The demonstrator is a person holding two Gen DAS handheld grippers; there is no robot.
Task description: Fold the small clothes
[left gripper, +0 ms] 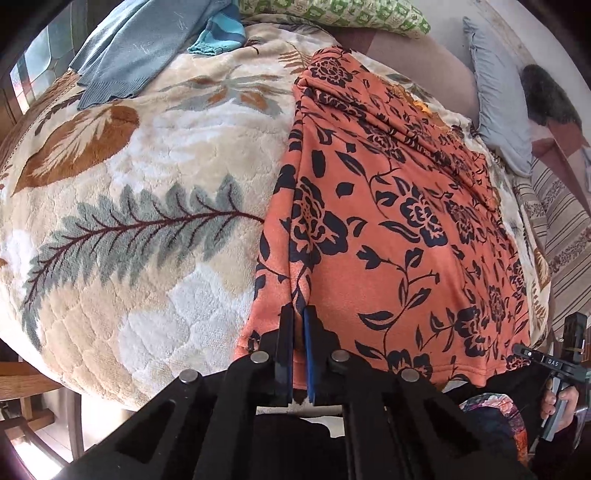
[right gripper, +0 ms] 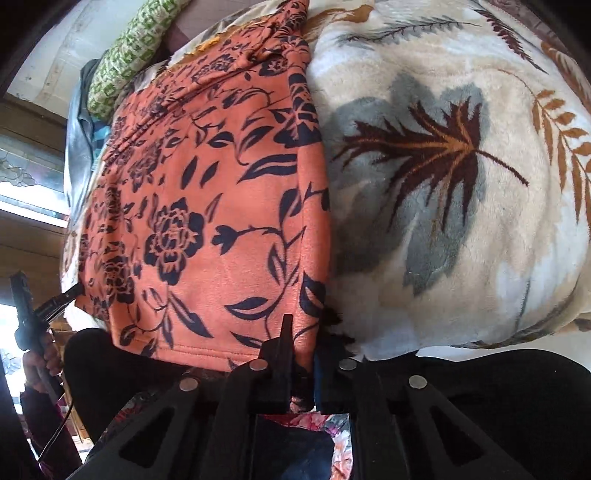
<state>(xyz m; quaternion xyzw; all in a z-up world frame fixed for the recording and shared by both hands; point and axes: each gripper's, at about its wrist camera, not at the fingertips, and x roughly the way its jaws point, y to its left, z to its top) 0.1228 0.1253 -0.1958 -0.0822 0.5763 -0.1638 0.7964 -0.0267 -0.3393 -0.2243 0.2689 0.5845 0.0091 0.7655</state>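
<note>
While both grippers' fingers clamp the orange garment [left gripper: 388,229], it lies on a leaf-patterned blanket [left gripper: 129,221].

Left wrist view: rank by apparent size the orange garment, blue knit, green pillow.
1. orange garment, largest by far.
2. blue knit.
3. green pillow, cut off by the frame edge.
The last two lie farther from the camera, so true sizes are unsure.
</note>
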